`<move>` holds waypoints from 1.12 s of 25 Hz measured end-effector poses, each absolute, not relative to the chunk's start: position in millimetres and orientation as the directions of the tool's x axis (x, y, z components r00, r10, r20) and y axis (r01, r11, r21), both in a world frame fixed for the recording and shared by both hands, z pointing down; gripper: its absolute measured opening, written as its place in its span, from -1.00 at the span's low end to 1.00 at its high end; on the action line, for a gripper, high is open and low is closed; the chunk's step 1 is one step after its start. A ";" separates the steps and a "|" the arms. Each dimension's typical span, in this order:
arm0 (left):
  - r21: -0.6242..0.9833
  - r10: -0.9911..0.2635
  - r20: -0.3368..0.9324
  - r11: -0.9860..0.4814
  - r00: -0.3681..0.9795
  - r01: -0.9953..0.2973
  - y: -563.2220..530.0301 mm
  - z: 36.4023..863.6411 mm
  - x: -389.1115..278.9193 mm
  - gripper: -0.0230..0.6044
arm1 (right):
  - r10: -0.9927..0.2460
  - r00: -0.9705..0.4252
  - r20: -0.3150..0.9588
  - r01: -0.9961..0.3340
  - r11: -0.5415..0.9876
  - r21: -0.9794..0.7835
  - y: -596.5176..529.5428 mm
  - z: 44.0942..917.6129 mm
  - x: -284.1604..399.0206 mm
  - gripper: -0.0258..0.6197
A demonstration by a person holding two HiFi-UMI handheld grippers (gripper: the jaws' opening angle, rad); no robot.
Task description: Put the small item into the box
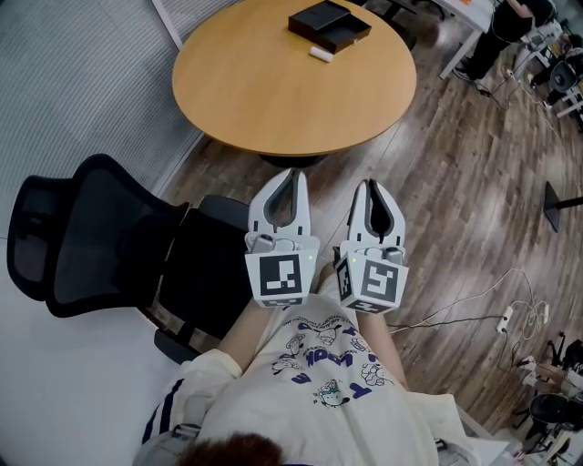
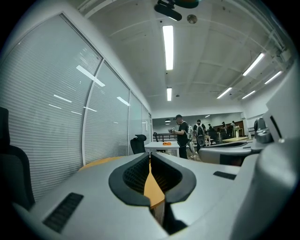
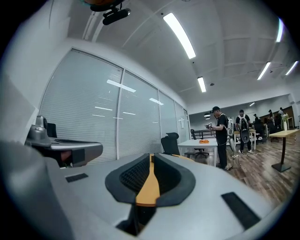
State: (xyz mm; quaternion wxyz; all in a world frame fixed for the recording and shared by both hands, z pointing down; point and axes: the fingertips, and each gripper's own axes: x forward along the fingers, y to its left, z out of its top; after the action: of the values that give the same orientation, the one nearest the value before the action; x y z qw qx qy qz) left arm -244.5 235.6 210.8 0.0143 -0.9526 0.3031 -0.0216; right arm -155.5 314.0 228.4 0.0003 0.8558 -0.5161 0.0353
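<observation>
On the round wooden table point(image 1: 273, 82) ahead, a flat black box point(image 1: 330, 25) lies at the far side. A small white item point(image 1: 321, 55) rests on the tabletop just in front of it. My left gripper point(image 1: 292, 175) and right gripper point(image 1: 371, 186) are held side by side over the floor, short of the table's near edge, both pointing at it. Each is shut, fingertips touching, with nothing between them. In the left gripper view the left gripper point(image 2: 150, 157) shows only the orange table edge through its gap. The right gripper point(image 3: 151, 157) shows the same in its own view.
A black office chair point(image 1: 91, 237) stands close at my left, beside a glass wall with blinds point(image 2: 56, 122). Cables and a power strip point(image 1: 506, 320) lie on the wood floor at right. People point(image 3: 220, 136) stand by a white desk point(image 3: 201, 143) far beyond the table.
</observation>
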 end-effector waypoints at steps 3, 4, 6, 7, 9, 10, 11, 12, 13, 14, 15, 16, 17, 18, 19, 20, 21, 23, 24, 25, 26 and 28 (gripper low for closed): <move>-0.034 -0.575 0.046 -0.818 0.817 -0.574 229.3 215.1 -236.4 -0.85 | -0.882 0.466 0.072 -0.882 -0.469 -0.038 308.0 230.6 -147.7 -0.78; -0.032 -0.574 0.050 -0.819 0.818 -0.573 227.8 216.1 -233.2 -0.85 | -0.881 0.467 0.076 -0.881 -0.471 -0.039 306.3 231.0 -144.6 -0.78; -0.031 -0.570 0.055 -0.822 0.820 -0.569 223.7 217.0 -226.1 -0.85 | -0.879 0.469 0.080 -0.880 -0.473 -0.039 301.6 231.4 -137.4 -0.78; -0.032 -0.569 0.057 -0.822 0.820 -0.569 221.1 217.3 -222.5 -0.85 | -0.879 0.470 0.081 -0.879 -0.474 -0.041 299.0 231.7 -133.6 -0.78; -0.031 -0.570 0.060 -0.821 0.819 -0.570 216.2 218.0 -214.4 -0.85 | -0.879 0.470 0.085 -0.879 -0.474 -0.045 294.6 233.0 -125.5 -0.78; -0.031 -0.572 0.062 -0.820 0.818 -0.571 213.7 218.2 -209.7 -0.85 | -0.879 0.468 0.087 -0.880 -0.473 -0.046 292.3 233.8 -120.8 -0.78; -0.032 -0.574 0.062 -0.819 0.816 -0.574 210.8 218.1 -204.6 -0.85 | -0.880 0.466 0.090 -0.881 -0.471 -0.047 289.5 234.4 -115.6 -0.78; -0.034 -0.578 0.063 -0.816 0.814 -0.577 207.7 218.0 -199.1 -0.85 | -0.882 0.463 0.093 -0.882 -0.468 -0.048 286.2 235.0 -110.0 -0.78; -0.035 -0.582 0.063 -0.813 0.811 -0.581 204.1 218.0 -193.2 -0.85 | -0.884 0.459 0.095 -0.884 -0.464 -0.048 282.4 235.4 -103.9 -0.78; -0.034 -0.586 0.064 -0.810 0.808 -0.585 200.3 218.3 -187.0 -0.85 | -0.886 0.454 0.096 -0.887 -0.460 -0.048 278.2 235.7 -97.5 -0.78; -0.033 -0.590 0.065 -0.807 0.805 -0.589 196.3 218.9 -180.6 -0.85 | -0.888 0.449 0.097 -0.889 -0.455 -0.048 273.7 236.0 -90.8 -0.78; -0.032 -0.594 0.066 -0.805 0.802 -0.593 192.2 219.5 -174.1 -0.85 | -0.890 0.445 0.097 -0.891 -0.451 -0.048 269.0 236.2 -84.1 -0.78; -0.032 -0.597 0.066 -0.802 0.800 -0.596 188.2 220.0 -167.5 -0.85 | -0.892 0.441 0.097 -0.894 -0.446 -0.048 264.1 236.3 -77.1 -0.78; -0.032 -0.600 0.067 -0.800 0.797 -0.599 184.1 220.2 -160.7 -0.85 | -0.895 0.436 0.097 -0.896 -0.442 -0.049 258.9 236.3 -69.8 -0.78; -0.032 -0.603 0.067 -0.797 0.795 -0.603 179.9 220.2 -153.7 -0.85 | -0.897 0.432 0.097 -0.898 -0.438 -0.050 253.5 236.2 -62.2 -0.78; -0.031 -0.607 0.068 -0.795 0.792 -0.606 175.6 220.2 -146.5 -0.85 | -0.899 0.427 0.098 -0.900 -0.433 -0.053 247.9 236.2 -54.4 -0.78; -0.031 -0.610 0.070 -0.793 0.790 -0.609 171.3 220.1 -139.2 -0.85 | -0.901 0.422 0.098 -0.902 -0.429 -0.055 242.3 236.0 -46.5 -0.78; -0.035 -0.616 0.073 -0.788 0.785 -0.615 162.3 219.1 -124.6 -0.85 | -0.907 0.410 0.098 -0.907 -0.417 -0.060 231.0 234.9 -31.2 -0.78; -0.038 -0.621 0.074 -0.784 0.781 -0.620 157.7 218.1 -117.8 -0.85 | -0.910 0.403 0.098 -0.910 -0.410 -0.061 225.3 234.2 -23.9 -0.78; -0.041 -0.627 0.074 -0.779 0.776 -0.625 153.3 217.0 -111.1 -0.85 | -0.913 0.395 0.100 -0.913 -0.402 -0.063 220.0 233.6 -16.7 -0.78; -0.041 -0.633 0.074 -0.774 0.771 -0.632 149.1 215.8 -104.6 -0.85 | -0.916 0.387 0.101 -0.917 -0.395 -0.065 215.2 233.0 -9.6 -0.78; -0.041 -0.646 0.076 -0.763 0.760 -0.645 141.2 214.0 -91.6 -0.85 | -0.922 0.373 0.103 -0.923 -0.380 -0.066 206.5 231.3 4.7 -0.78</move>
State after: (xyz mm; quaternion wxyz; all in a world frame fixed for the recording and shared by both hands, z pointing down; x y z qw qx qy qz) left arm -91.6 141.2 214.0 0.0062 -0.9380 0.3440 -0.0427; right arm 4.7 206.5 231.3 0.0012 0.8285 -0.5567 0.0611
